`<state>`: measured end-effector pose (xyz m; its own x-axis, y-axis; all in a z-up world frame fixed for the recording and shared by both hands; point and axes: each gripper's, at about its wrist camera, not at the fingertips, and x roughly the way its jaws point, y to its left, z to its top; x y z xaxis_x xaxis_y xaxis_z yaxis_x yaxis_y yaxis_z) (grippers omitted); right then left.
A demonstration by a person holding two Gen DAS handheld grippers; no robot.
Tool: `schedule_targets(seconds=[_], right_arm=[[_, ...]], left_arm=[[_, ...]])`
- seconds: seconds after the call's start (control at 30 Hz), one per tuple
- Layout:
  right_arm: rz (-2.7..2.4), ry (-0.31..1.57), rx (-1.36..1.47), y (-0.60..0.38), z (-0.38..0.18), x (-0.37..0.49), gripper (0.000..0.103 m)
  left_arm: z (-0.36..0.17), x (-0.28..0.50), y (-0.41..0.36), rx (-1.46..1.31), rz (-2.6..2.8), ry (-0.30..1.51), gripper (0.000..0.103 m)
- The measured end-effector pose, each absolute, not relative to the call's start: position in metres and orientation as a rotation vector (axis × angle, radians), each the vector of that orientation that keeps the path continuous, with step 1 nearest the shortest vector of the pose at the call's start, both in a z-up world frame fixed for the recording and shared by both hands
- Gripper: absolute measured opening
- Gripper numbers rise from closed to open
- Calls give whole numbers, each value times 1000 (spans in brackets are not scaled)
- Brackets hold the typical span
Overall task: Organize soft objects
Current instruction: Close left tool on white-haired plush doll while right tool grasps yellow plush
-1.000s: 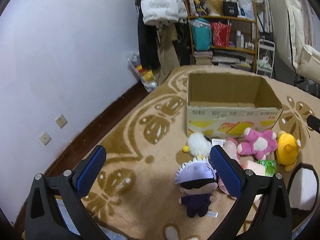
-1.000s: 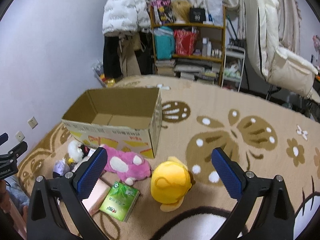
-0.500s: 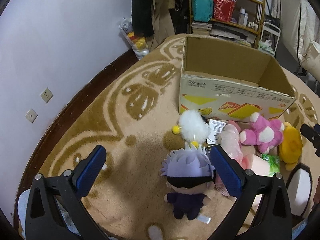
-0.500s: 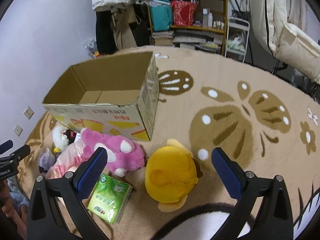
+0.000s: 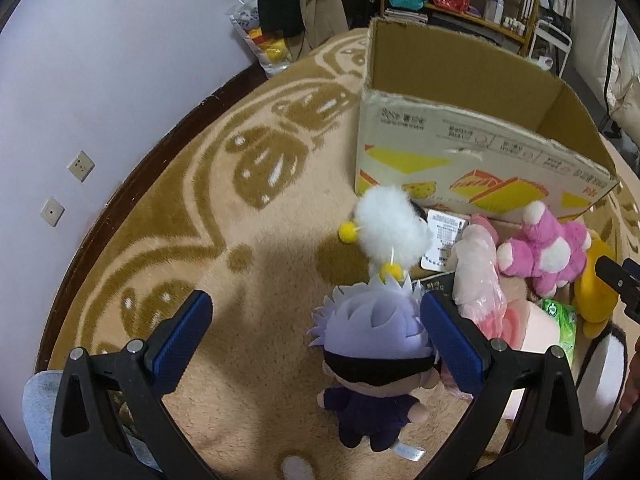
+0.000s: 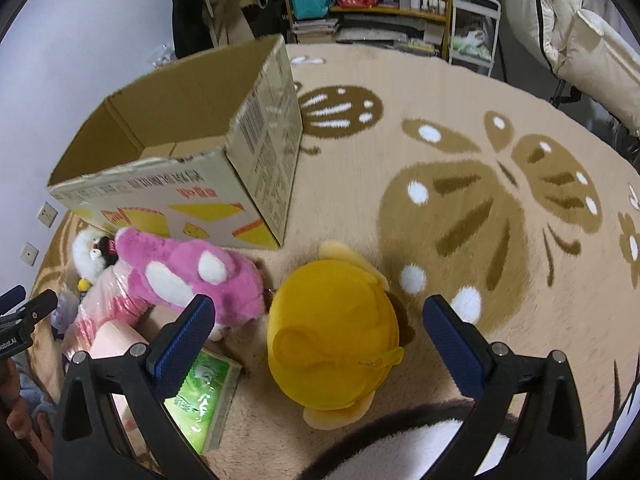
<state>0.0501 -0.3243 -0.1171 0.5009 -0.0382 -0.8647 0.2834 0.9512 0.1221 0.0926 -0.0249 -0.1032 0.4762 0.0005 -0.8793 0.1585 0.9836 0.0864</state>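
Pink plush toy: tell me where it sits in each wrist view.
Left wrist view: the pink plush toy lies at the right edge, below the cardboard box.
Right wrist view: it lies at left centre, below the same box.
Shared landmark: the yellow plush, right beside it in both views.

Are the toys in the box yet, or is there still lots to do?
Nothing is put away yet: the part of the cardboard box that shows is bare. Both claws are open and hold nothing. The left claw is over the white-haired doll, and the right claw is over the yellow plush. The pink plush, the white fluffy toy and the green tissue pack also lie on the rug.
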Motion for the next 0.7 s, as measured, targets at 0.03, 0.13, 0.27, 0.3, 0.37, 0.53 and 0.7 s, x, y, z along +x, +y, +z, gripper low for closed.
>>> schedule_targets(seconds=[0.03,0.13,0.27,0.3,0.37,0.53,0.7], right_arm=[[-197,1037,263,-324,-119,51,103],[-200,1060,266,-325,-126,53,103],[-203,1094,272,-326,-135,56,102],[-203,1104,273,-326,-137,57,102],[-208,1119,275,-326,-141,58,102],[-229,1160,278,-330,-152,64,102],[-243,1221,288,-335,-168,68,96]], left_arm=[[-105,93,-27,171,-101,1077,103],[-108,93,-29,181,-106,1084,103],[-111,94,-29,165,-111,1104,103],[-111,94,-27,156,-113,1108,103],[-111,95,-26,138,-116,1114,103],[-113,95,-27,131,-131,1124,103],[-119,98,-26,118,-141,1135,103]])
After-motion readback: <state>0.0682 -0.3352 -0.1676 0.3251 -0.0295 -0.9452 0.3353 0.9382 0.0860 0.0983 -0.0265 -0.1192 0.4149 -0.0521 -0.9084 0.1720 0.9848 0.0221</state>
